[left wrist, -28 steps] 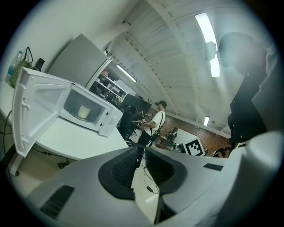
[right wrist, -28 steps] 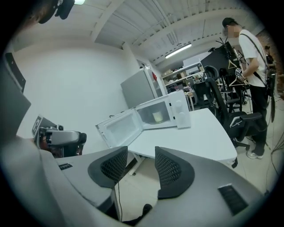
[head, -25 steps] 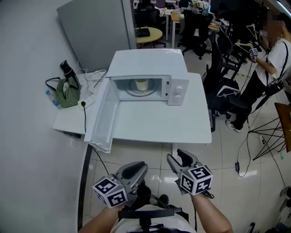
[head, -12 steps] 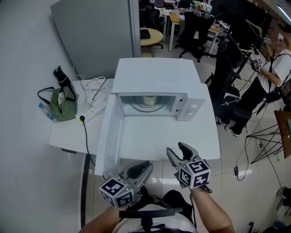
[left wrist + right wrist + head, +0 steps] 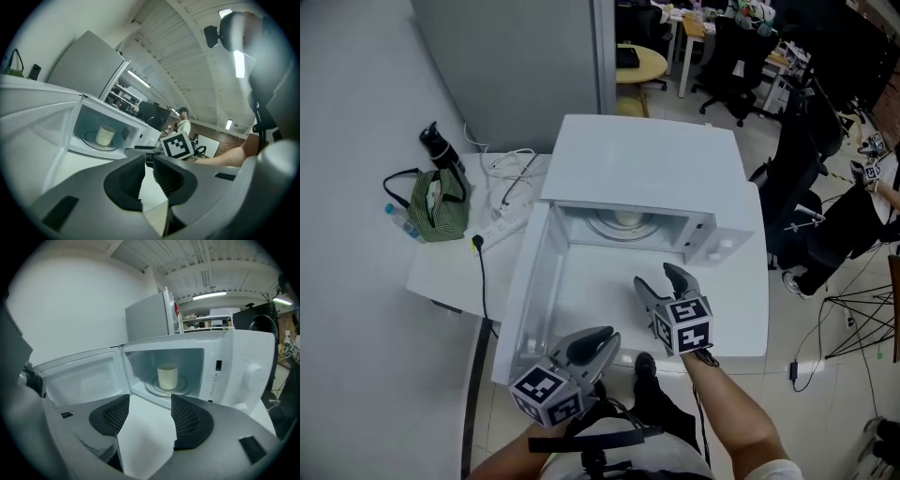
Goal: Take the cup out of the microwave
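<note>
Head view has both grippers nearest, low in frame ahead of the person's forearms. Left gripper [image 5: 600, 339] hangs at the table's front edge, just beside the free end of the door [image 5: 532, 286]; its own view shows the jaws drawn together with nothing in them. Right gripper [image 5: 657, 278] is further in, over bare table [image 5: 581, 281] before the microwave [image 5: 647, 164] mouth. Its jaws have just been opening and stand apart, with only tabletop between them. In the right gripper view they frame the cavity, lined up with the cup [image 5: 167, 376].

Beyond them the door is swung fully out to the left, so the cavity is open. The cup stands upright on the turntable [image 5: 183, 386], well apart from either gripper and untouched. Behind and left of the microwave on the table lie a bag [image 5: 436, 206], a bottle [image 5: 441, 148] and a cable [image 5: 514, 169]. Office chairs fill the far right.

As I judge it, the opening of the door is done and the approach is partway. Left to do: reach the right gripper into the cavity, close on the cup, lift it off the turntable and draw it out past the door frame without tipping it
</note>
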The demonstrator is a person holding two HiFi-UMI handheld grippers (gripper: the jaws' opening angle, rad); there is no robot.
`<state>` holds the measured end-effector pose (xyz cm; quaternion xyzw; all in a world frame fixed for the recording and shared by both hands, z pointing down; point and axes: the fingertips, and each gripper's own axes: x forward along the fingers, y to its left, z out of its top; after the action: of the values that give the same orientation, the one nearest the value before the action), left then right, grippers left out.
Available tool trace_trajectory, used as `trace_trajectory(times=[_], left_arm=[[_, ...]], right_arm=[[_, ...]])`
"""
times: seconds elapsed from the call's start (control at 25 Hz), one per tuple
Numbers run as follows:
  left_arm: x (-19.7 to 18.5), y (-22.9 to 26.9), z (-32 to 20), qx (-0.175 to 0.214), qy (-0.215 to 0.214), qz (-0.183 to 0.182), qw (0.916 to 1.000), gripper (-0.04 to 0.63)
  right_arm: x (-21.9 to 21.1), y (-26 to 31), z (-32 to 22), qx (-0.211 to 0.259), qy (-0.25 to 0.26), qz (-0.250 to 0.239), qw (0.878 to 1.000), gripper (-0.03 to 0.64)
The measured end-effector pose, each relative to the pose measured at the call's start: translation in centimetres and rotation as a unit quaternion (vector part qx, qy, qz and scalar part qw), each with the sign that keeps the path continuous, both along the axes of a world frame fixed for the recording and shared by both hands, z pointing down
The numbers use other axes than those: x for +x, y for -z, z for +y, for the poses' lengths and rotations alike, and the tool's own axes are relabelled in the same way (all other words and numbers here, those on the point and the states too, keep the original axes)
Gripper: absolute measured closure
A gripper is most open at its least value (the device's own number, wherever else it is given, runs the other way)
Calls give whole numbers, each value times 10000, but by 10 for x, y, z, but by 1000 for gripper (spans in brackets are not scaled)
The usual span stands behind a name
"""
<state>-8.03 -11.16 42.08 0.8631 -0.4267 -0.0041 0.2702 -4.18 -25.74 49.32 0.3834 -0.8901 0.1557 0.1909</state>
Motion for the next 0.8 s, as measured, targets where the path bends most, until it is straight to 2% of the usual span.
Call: trace_trajectory(times=[0.2, 0.36, 0.6, 0.8], left_arm=[[1, -10, -41, -35, 367, -24, 9993, 534], [3, -21, -66, -152, 554, -59, 9983, 534], [1, -36, -91, -352, 668, 27, 9971, 534], [-8, -48, -104, -456, 758, 44, 9961, 534]], right_arm=[[-22, -15, -60, -25, 67, -115, 9999, 336], [-35, -35, -102, -146, -103, -243, 9995, 289], [-55, -47, -161, 182, -427, -136, 9988, 193], [-72, -62, -197, 412, -356, 99, 9985, 178]])
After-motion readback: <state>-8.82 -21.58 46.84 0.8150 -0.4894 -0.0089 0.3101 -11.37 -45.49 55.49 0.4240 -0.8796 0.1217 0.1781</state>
